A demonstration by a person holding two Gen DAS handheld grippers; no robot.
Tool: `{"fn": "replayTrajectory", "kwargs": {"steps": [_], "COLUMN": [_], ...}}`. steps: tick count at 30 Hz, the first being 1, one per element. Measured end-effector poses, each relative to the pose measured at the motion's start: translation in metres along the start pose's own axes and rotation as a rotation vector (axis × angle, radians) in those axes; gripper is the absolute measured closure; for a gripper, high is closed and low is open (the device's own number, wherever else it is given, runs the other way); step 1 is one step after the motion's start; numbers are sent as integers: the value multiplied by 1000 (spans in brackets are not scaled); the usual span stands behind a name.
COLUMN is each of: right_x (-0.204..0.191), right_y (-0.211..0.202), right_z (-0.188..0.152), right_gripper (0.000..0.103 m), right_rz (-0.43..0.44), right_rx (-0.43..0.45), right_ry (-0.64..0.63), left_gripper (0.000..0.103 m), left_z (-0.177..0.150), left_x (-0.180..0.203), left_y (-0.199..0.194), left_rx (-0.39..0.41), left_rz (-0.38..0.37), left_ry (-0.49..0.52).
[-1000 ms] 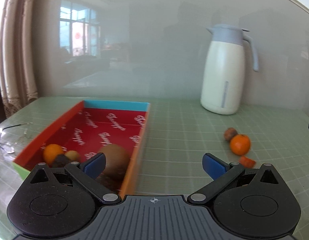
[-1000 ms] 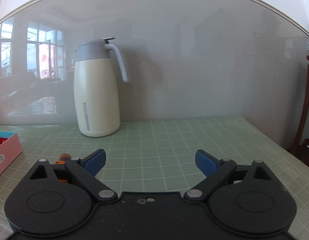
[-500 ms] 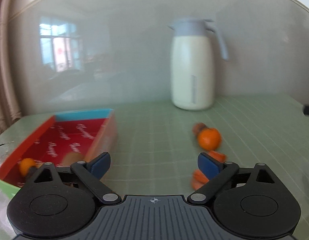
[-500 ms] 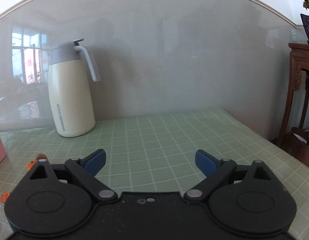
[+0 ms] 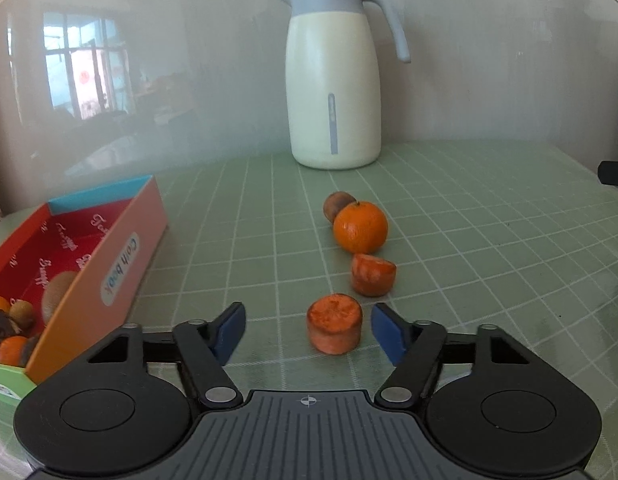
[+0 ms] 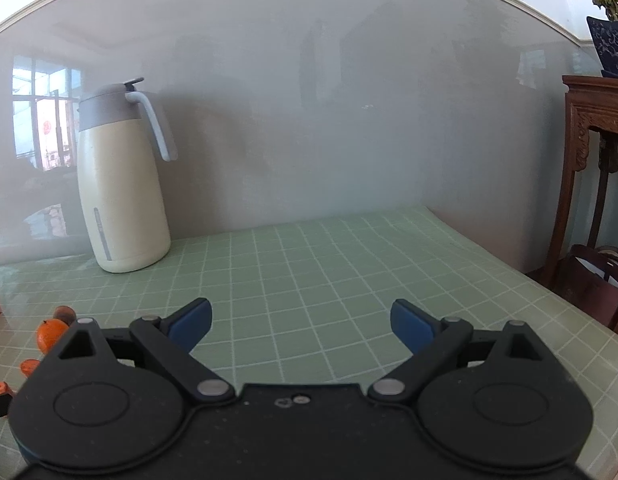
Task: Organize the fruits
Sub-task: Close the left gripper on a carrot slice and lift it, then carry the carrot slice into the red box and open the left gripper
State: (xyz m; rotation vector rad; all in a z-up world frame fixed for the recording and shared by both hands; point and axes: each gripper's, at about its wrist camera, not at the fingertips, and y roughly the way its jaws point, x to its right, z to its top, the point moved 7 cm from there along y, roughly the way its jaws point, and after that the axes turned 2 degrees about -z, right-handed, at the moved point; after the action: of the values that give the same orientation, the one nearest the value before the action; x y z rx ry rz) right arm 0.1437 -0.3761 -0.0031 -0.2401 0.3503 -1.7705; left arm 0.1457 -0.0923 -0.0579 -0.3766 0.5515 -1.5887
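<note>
Fruits (image 5: 360, 227) on green gridded tablecloth (image 5: 489, 248)

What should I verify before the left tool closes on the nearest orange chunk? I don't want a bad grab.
1. Left tool open: ok.
2. Nearest orange chunk between the fingers: ok, nearer the right finger.
3. Chunk clear of the second chunk: ok, a gap shows.
4. Tool low enough: cannot tell.
5. Room in the red box: ok, far end bare.
6. Right tool out of the way: ok, open over bare mat.
</note>
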Motion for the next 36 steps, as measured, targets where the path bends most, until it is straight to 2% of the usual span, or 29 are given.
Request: {"fn": "replayTrajectory", "kwargs": {"steps": [4,6,7,8,9,19,36], "right_x": [3,4,5,6,6,-8,-63], "right_y": [0,1,2,2,2,-1,-4], "right_z": [-1,-2,-2,-3,-3,1,5], "right_gripper": [7,7,7,7,7,7,6], "right_rz": [-8,-13,-15,-16,-17,9,73], "right_rx": [-2,-5,-7,-9,-11,-3,-4], "right_ry": [-6,-7,-5,-3,-2,-12,-57], "left_gripper": [53,55,59,69,72,72,72], "left_z": [-1,-1,-1,-1,-1,5,20], "left_x": [3,2,2,3,4,-3,-63], "left_y": [7,10,10,10,10,-1,-43], "left_rx": [-29,-30,-29,-29,-29,0,114], "left_rz": [-13,-18,-23,-33,-43,-54,6], "left_ry": [-7,-11,-11,-11,-12,-20,-61]}}
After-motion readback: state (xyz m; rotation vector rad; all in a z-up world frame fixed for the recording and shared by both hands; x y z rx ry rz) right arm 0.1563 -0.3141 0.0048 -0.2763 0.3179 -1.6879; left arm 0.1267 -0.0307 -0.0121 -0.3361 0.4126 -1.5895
